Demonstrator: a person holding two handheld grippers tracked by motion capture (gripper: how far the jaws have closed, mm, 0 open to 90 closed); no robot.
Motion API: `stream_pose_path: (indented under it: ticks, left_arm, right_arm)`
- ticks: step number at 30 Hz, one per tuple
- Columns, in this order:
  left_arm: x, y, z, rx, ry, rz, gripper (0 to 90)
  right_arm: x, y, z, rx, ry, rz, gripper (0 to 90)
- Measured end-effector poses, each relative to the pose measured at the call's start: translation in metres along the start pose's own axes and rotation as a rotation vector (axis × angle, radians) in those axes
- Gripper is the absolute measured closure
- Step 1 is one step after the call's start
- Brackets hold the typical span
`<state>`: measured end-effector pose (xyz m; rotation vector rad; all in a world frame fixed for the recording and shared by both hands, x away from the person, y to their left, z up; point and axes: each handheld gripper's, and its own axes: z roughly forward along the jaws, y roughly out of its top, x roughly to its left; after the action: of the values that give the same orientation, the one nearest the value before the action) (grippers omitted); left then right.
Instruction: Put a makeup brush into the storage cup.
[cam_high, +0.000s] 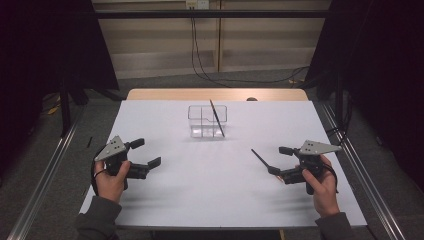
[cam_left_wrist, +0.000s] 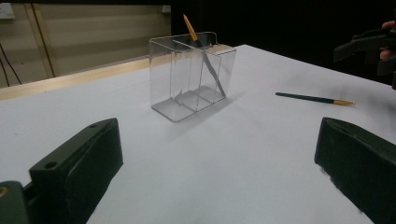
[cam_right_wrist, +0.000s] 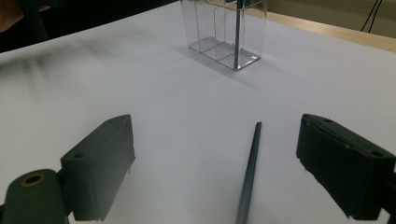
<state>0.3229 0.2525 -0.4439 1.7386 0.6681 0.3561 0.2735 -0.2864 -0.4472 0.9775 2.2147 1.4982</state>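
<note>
So the right claw (cam_high: 278, 161) sits wide open around the dark slim pencil (cam_right_wrist: 250, 172) lying on the white desk (cam_high: 210, 185), left claw (cam_high: 146, 153) also wide, next it needs closing and lifting toward the far clear plastic divided holder (cam_high: 207, 121).

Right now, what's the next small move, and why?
Probably lower the right gripper and close on the loose pencil. It lies flat on the table between the open jaws, ungrasped, while another pencil already leans in the clear holder.
</note>
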Motion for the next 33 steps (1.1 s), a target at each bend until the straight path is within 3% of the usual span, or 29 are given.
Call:
stream_pose_path:
  ticks: [2,3,4,29,32,33]
  left_arm:
    - [0.001,-0.001,-0.001,0.004,0.006,0.013,0.7]
    - [0.001,0.000,-0.001,0.000,-0.016,0.004,0.7]
    - [0.000,0.000,-0.002,-0.002,0.004,0.006,0.7]
    - [-0.003,-0.001,-0.009,-0.012,0.012,0.008,0.7]
    - [-0.002,-0.002,-0.011,-0.015,-0.015,0.018,0.1]
    - [-0.003,-0.002,-0.012,-0.016,0.004,0.018,0.1]
  right_arm:
    - [0.000,0.001,0.001,-0.003,0.001,-0.004,10.7]
    - [0.000,0.000,0.001,0.000,0.003,-0.002,10.7]
    - [0.000,0.000,0.002,0.008,0.003,-0.008,10.7]
    - [-0.001,0.002,0.006,0.034,-0.004,-0.001,10.4]
    - [-0.001,0.002,0.007,0.042,-0.009,0.001,10.4]
    - [-0.002,0.002,0.007,0.046,-0.012,0.002,10.4]
